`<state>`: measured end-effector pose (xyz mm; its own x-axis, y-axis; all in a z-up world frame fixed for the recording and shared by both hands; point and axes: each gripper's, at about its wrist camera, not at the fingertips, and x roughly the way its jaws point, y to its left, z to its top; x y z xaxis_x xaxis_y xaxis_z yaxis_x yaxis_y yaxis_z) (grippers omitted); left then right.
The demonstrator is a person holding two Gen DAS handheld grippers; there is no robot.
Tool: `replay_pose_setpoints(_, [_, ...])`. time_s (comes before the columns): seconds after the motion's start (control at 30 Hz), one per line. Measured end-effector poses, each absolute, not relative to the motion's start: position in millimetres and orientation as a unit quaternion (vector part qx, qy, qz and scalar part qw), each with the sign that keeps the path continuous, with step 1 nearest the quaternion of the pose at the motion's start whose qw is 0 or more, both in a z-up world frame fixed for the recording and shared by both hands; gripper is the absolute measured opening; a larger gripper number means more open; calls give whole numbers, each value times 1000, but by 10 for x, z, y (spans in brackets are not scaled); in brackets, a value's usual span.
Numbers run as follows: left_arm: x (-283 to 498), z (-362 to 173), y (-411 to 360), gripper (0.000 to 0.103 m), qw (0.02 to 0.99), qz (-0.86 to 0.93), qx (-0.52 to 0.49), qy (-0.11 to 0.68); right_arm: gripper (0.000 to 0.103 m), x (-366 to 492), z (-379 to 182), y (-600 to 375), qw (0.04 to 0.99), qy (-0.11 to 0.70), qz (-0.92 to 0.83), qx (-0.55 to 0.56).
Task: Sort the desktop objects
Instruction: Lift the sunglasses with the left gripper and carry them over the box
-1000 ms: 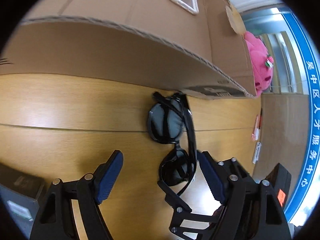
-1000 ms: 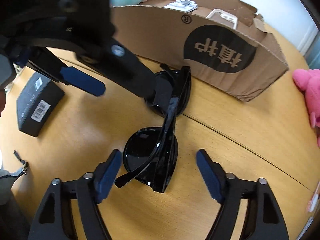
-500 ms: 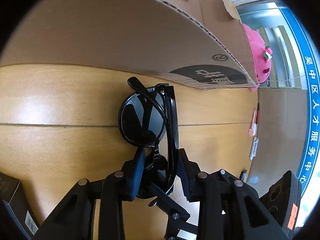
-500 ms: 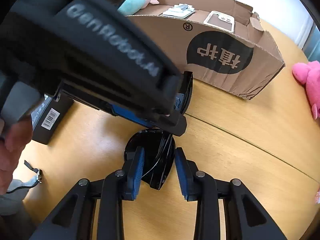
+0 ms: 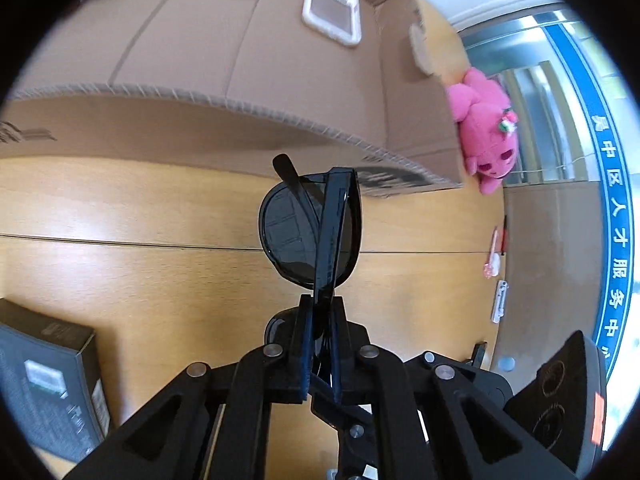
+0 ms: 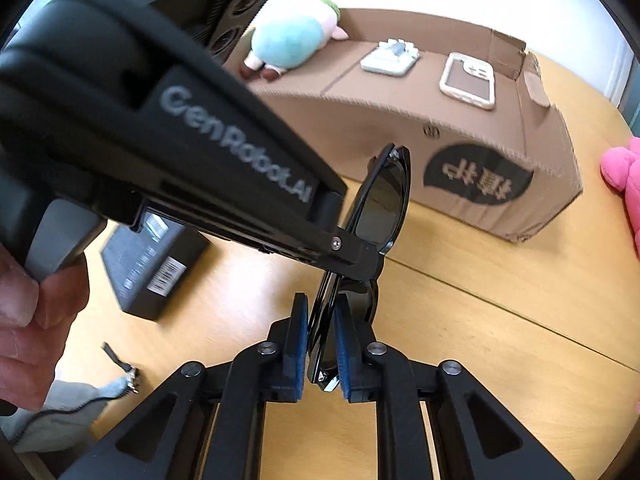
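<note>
Black folded sunglasses are held edge-up above the wooden table, in front of the cardboard box. My left gripper is shut on their near lens. In the right wrist view my right gripper is shut on the other lens of the sunglasses, with the left gripper's black body crossing from the upper left. The box holds a white phone case, a small white device and a teal plush toy.
A black product box lies on the table at left, also in the left wrist view. A pink plush sits right of the cardboard box. Pens lie at the table's right edge. A grey zip pouch is near left.
Both grippers closed on the sunglasses, which were lying flat on the table, and lifted them upright off the surface.
</note>
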<state>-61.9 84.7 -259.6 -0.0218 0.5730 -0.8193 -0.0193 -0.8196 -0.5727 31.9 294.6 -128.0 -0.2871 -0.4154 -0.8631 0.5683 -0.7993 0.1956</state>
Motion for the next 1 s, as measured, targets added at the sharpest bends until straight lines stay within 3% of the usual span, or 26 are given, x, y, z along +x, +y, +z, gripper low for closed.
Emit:
replay_pose_setpoints(0.6, [-983, -674, 119, 7, 218, 799, -539, -153, 12, -250, 307, 2353, 363, 14, -857, 366])
replay_pose_setpoints(0.8, [-1465, -592, -249, 7, 210, 806, -541, -116, 13, -576, 440, 1925, 366, -30, -856, 363])
replay_pose_setpoints(1.0, [-1960, -1040, -524, 7, 200, 779, -586, -101, 13, -945, 65, 1541, 367, -88, -832, 406])
